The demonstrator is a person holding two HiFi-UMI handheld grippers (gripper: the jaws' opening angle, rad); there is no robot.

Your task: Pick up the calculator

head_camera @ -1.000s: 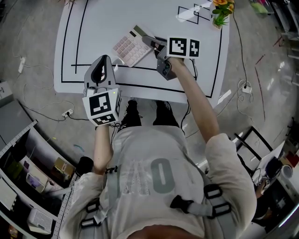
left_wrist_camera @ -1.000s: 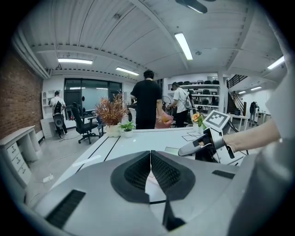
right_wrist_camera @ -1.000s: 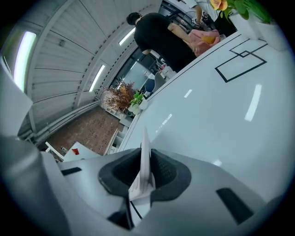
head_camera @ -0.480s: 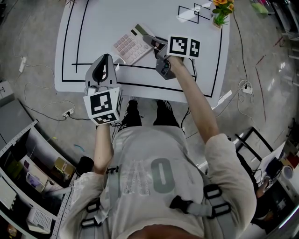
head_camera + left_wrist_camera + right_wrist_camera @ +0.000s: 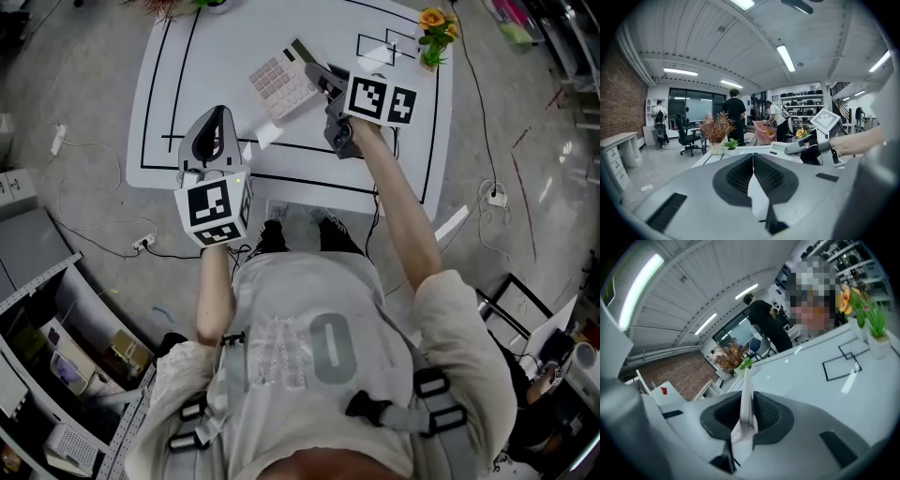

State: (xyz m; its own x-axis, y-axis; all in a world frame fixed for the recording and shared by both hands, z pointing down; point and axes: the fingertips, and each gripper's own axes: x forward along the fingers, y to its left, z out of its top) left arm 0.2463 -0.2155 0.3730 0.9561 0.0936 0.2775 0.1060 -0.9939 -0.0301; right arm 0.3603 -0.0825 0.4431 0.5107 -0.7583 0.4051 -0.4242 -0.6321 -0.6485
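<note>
Right tongs (image 5: 315, 74) clamp the calculator (image 5: 279, 82); potted flowers (image 5: 431, 30) stand well apart.

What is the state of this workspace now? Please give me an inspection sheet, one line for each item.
Surface: white table with black lines.
Job's things: calculator, gripped at its right edge; whether it is clear of the table, cannot tell.
Clutter: flower pot at the far right corner; dried plant at the far left.
Grippers: right gripper shut on the calculator; left gripper shut, empty, over the table's near edge.
Cables: power strip with cables on the floor, left; socket on the floor, right.
Surroundings: shelves lower left; people standing beyond the table.
</note>
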